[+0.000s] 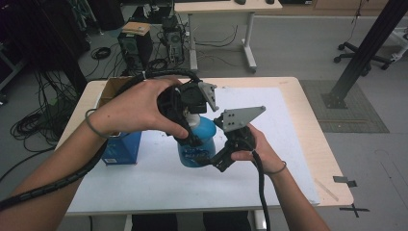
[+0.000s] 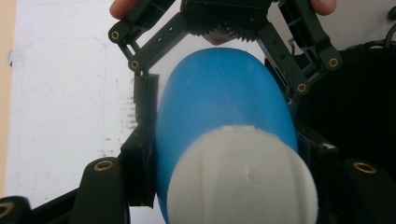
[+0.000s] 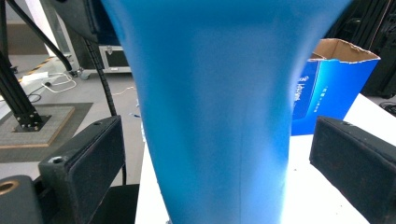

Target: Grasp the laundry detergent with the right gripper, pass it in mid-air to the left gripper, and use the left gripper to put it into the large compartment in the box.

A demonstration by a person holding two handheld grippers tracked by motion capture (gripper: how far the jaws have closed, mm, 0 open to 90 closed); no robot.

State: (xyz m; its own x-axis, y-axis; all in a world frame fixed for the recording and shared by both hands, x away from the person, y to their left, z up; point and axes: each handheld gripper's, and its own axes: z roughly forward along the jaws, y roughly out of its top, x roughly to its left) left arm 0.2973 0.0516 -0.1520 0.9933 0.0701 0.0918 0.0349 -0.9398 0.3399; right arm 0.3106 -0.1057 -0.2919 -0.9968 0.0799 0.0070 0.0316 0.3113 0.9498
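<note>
Blue bottle (image 1: pixel 202 139) with a white cap (image 2: pixel 243 179) stands upright near the middle of the counter (image 1: pixel 293 130), on its white mat. From above, the left gripper (image 1: pixel 192 137) comes down over the bottle's upper part; in the left gripper view its black jaws press against both sides of the blue body just below the cap, pinching it. The right gripper (image 1: pixel 204 159) reaches in low from the person's right side. In the right gripper view its jaws stand spread, one on either side of the bottle's lower body with a gap to each. An open blue cardboard box (image 1: pixel 120 144) stands just left of the bottle.
</note>
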